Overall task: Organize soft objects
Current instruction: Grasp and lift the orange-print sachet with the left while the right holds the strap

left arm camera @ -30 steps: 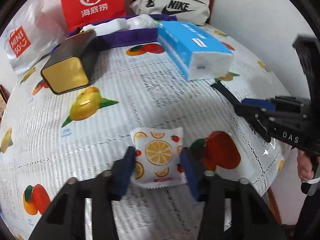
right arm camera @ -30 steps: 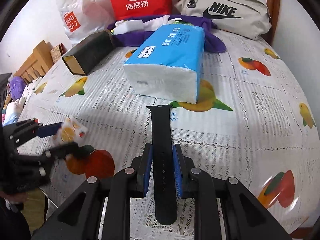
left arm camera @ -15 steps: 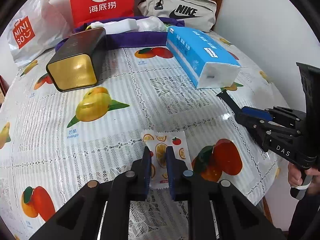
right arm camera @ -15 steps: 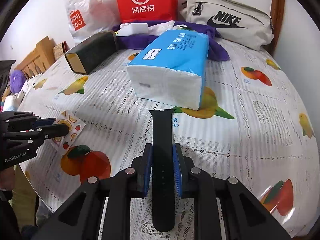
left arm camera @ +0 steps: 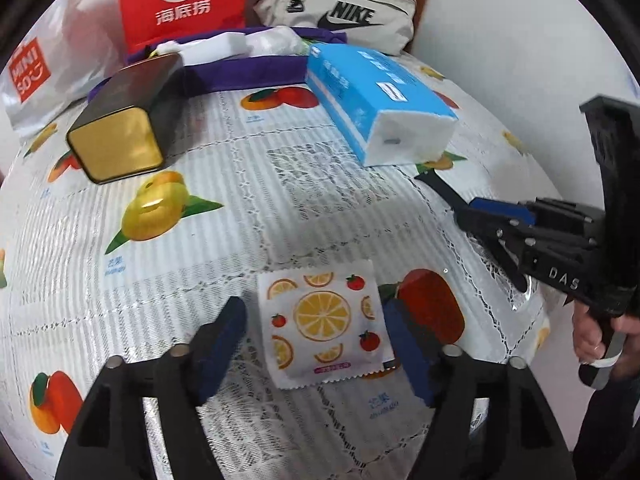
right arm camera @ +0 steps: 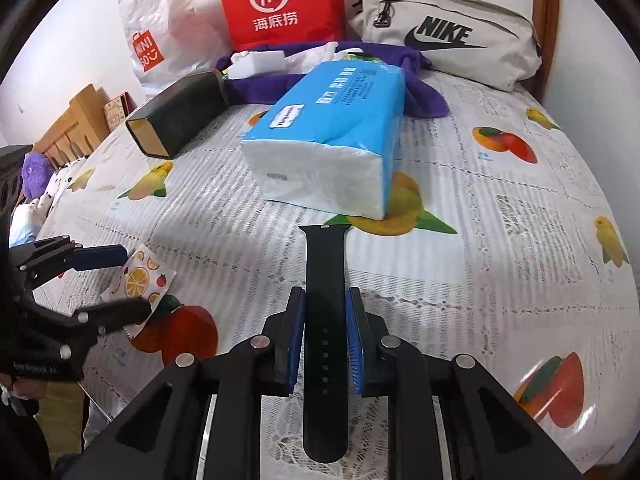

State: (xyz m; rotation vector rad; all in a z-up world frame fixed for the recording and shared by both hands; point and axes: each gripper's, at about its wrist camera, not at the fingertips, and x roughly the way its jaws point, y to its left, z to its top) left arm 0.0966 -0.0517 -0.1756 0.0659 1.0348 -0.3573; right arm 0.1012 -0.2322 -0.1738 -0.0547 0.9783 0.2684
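Observation:
A small white packet printed with orange slices (left arm camera: pixel 324 320) lies flat on the fruit-print tablecloth (left arm camera: pixel 280 184). My left gripper (left arm camera: pixel 316 344) is open, one blue pad on each side of the packet, not clamping it. It also shows in the right wrist view (right arm camera: pixel 108 280), with the packet (right arm camera: pixel 138 280) between its fingers. My right gripper (right arm camera: pixel 325 316) is shut on a black watch strap (right arm camera: pixel 324 300) that sticks forward over the table. The right gripper shows at the right of the left wrist view (left arm camera: pixel 472 208), with the strap tip (left arm camera: pixel 436 186).
A blue tissue pack (left arm camera: pixel 376 100) lies just beyond the strap. A dark box with a gold end (left arm camera: pixel 124 128) lies at left. At the back are a purple cloth (left arm camera: pixel 248 72), a red bag (left arm camera: pixel 184 0), a MINISO bag (left arm camera: pixel 32 72) and a Nike pouch (left arm camera: pixel 340 8).
My left gripper was shut on the packet half a second ago; it has opened wide and the packet lies flat between its fingers. The right gripper still holds the strap.

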